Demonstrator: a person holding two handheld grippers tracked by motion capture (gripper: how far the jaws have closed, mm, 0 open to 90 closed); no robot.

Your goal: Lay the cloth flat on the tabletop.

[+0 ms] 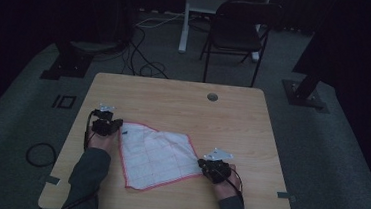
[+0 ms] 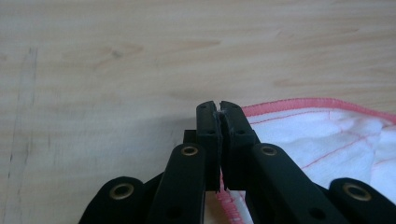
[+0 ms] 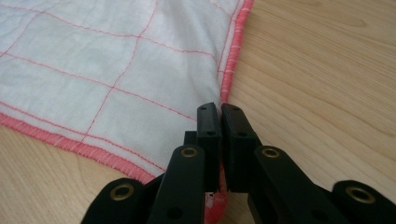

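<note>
A white cloth (image 1: 155, 155) with a red grid and a pink-red hem lies spread on the wooden table (image 1: 174, 98). My left gripper (image 1: 116, 124) is at its far left corner. In the left gripper view the gripper (image 2: 219, 106) is shut on the cloth (image 2: 327, 135), with the hem pinched between the black jaws. My right gripper (image 1: 201, 162) is at the cloth's right corner. In the right gripper view that gripper (image 3: 219, 108) is shut on the cloth's (image 3: 112, 70) pink hem, and the fabric lies flat ahead of it.
A round cable hole (image 1: 212, 96) sits near the table's far edge. Behind the table stand a black folding chair (image 1: 239, 31) and a white post (image 1: 185, 19). Cables (image 1: 142, 61) run over the grey floor, and dark stand bases (image 1: 69, 60) flank the table.
</note>
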